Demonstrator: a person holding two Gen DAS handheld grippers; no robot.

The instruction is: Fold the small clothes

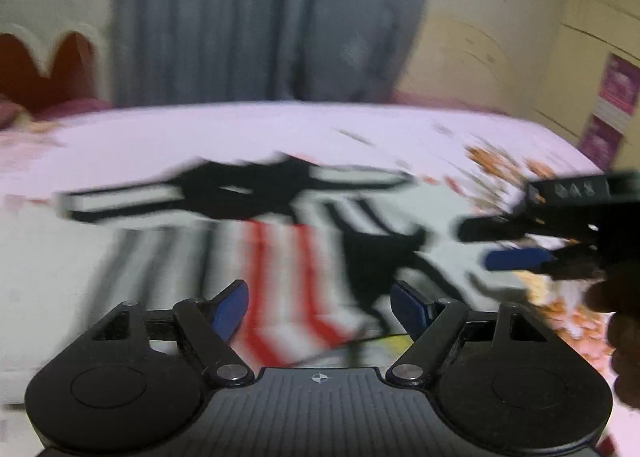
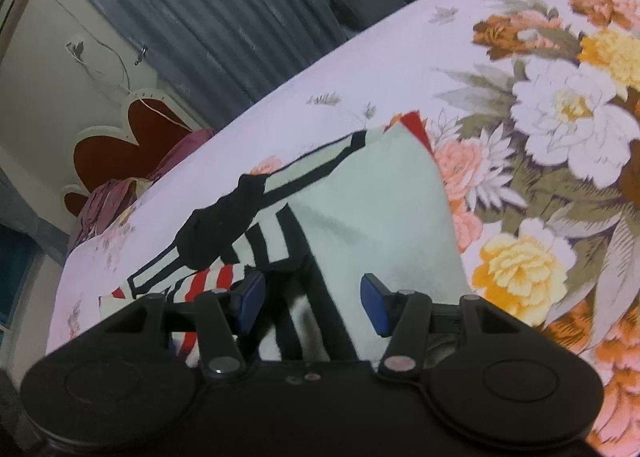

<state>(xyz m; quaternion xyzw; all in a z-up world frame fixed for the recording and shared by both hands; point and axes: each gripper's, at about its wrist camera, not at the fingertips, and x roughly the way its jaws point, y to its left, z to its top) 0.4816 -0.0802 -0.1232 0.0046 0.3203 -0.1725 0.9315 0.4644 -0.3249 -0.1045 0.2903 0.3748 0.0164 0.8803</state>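
Note:
A small white garment [image 1: 280,257] with black trim and red and black stripes lies spread on the bed; the left wrist view is motion-blurred. It also shows in the right wrist view [image 2: 360,197], with a black collar area [image 2: 224,225]. My left gripper [image 1: 318,309] is open above the red-striped part, holding nothing. My right gripper [image 2: 312,297] is open just over the black-striped part, with no cloth between the pads. The right gripper also appears in the left wrist view [image 1: 492,245] at the right, over the garment's right side.
The bed has a pink sheet with large flowers [image 2: 560,109]. A red headboard [image 2: 120,141] and pillows [image 2: 112,197] lie at one end. Grey curtains [image 1: 260,17] hang behind the bed. Cream cupboards [image 1: 520,37] stand at the right.

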